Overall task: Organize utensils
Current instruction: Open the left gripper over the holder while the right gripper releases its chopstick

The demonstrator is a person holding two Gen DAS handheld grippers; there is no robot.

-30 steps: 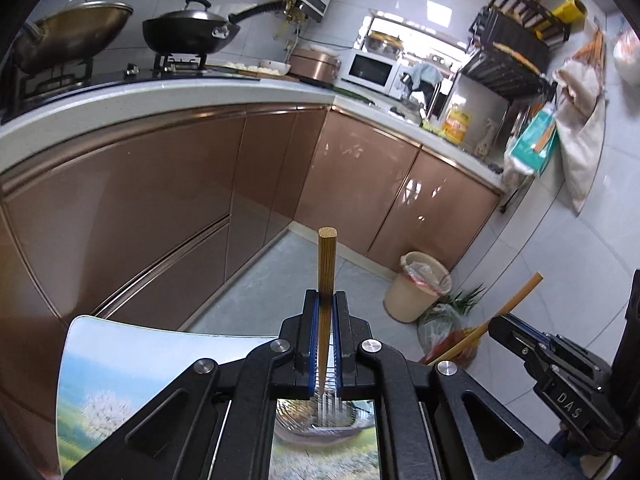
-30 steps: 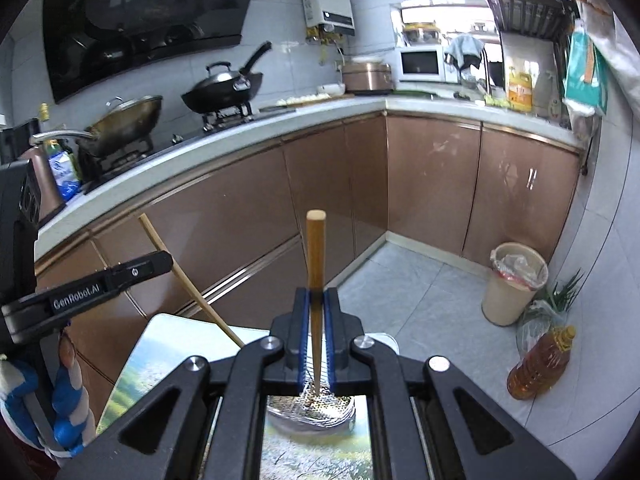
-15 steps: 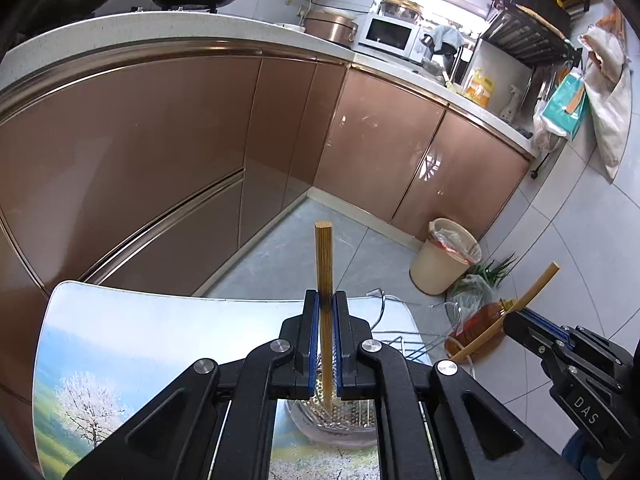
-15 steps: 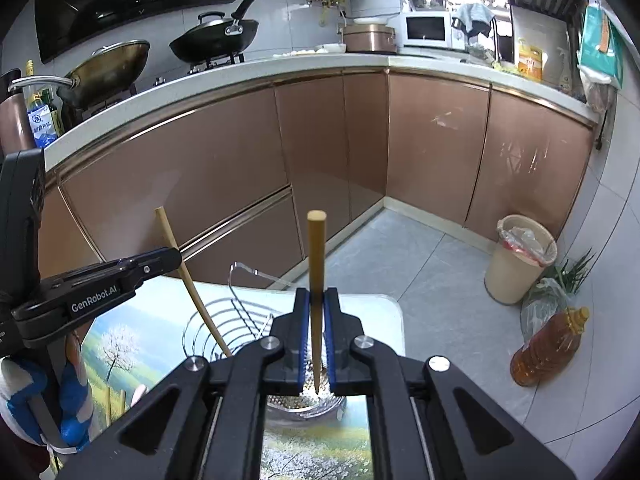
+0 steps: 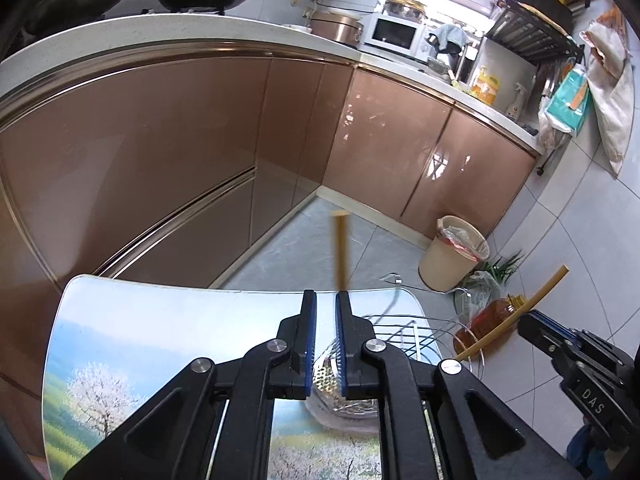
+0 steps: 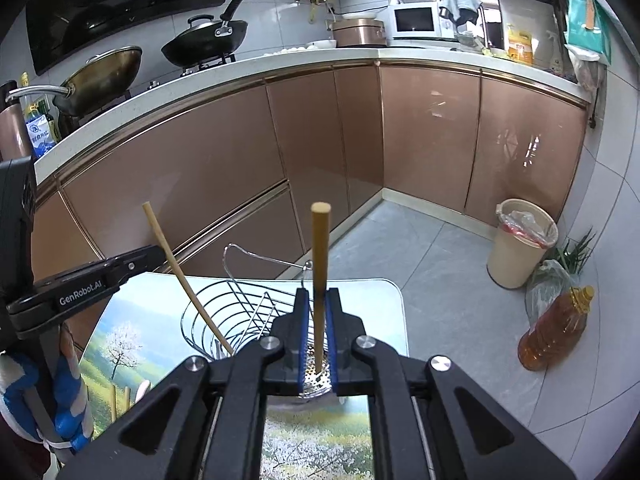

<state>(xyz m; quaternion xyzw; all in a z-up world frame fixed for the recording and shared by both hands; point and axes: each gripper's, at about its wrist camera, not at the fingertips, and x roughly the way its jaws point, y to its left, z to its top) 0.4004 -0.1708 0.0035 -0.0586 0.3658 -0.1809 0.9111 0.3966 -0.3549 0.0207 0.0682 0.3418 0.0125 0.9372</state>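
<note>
Far left, a hand in a blue-and-white glove (image 6: 66, 396) carries the left gripper (image 5: 325, 298), low over the landscape-printed worktop (image 5: 120, 340). Its jaws have just been opening and now stand slightly apart. The thin square-topped bamboo stick (image 5: 341, 248) is between them, blurred and leaning on the right-hand blue pad, with a clear gap on its other side, so it is loose rather than pinched. From the right wrist view that stick slants down into the chrome wire rack (image 6: 208, 314) at the worktop's far edge; its lower end is hidden behind the other gripper's body.

Moving across, here's the right gripper (image 6: 318, 294), jaws pressed in on a round-topped wooden stick (image 6: 320, 264) that stands nearly upright. Its lower end reaches down to a perforated steel utensil cup (image 6: 316, 380), which sits just beside the wire rack.

Further right, on the grey tiled floor (image 6: 440, 280), a beige lined waste bin (image 6: 520, 248) stands against the copper-brown cabinets (image 6: 432, 132). Nearer the camera is an amber plastic oil bottle (image 6: 556, 332).
</note>
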